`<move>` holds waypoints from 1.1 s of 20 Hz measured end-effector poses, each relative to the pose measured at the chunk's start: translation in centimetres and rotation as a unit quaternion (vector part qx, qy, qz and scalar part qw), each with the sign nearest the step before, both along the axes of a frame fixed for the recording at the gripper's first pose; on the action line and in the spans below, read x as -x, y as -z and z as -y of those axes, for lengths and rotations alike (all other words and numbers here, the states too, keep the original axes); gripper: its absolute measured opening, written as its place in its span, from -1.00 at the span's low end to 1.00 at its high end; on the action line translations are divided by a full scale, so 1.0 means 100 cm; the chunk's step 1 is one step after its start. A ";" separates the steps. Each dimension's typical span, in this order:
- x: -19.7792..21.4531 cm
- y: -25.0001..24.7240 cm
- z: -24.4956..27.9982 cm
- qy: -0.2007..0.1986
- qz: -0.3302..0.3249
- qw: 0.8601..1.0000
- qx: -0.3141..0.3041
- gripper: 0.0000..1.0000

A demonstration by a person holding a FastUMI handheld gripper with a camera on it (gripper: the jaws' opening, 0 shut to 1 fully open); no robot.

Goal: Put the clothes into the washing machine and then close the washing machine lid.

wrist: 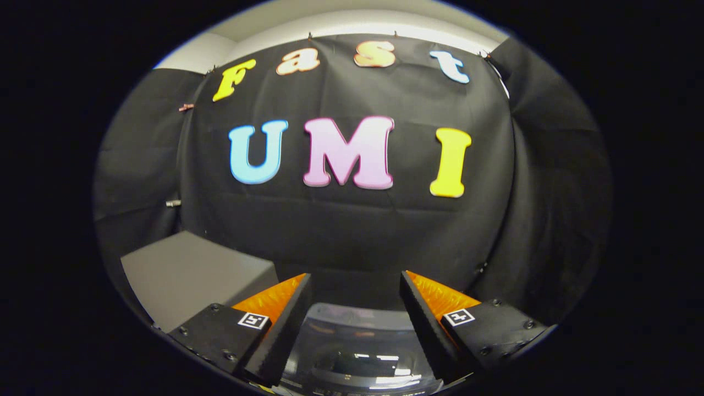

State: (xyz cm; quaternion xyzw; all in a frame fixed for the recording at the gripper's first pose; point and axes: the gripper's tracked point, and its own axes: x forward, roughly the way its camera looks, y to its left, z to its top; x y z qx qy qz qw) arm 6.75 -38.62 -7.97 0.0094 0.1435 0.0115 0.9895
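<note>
My gripper [355, 280] is open, its two fingers spread wide with nothing between them. Below and between the fingers lies the washing machine's lid [357, 341], a dark glossy curved panel with a pale rim that catches light reflections. I cannot tell from here whether the lid is down or raised. The gripper is held above the machine and looks level at the booth's black cloth wall.
A grey box [192, 275] stands to the left of the fingers, against the cloth wall. The black cloth wall [352, 231] hangs close ahead, beyond the fingertips, and wraps round on both sides.
</note>
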 end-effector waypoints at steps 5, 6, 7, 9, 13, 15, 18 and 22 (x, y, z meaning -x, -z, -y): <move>-0.011 -0.058 -0.052 0.014 0.070 0.997 -0.012 0.97; -0.012 -0.061 -0.065 0.005 0.070 0.997 -0.011 0.97; -0.012 -0.066 -0.076 -0.001 0.072 0.997 -0.009 0.98; -0.009 -0.071 -0.093 -0.014 0.080 0.997 -0.010 0.97; -0.004 -0.065 -0.116 -0.039 0.077 0.996 -0.006 0.97; -0.004 -0.068 -0.116 -0.040 0.078 0.996 -0.007 0.97; -0.006 -0.072 -0.115 -0.038 0.083 0.996 -0.009 0.97; -0.007 -0.072 -0.110 -0.034 0.083 0.996 -0.014 0.97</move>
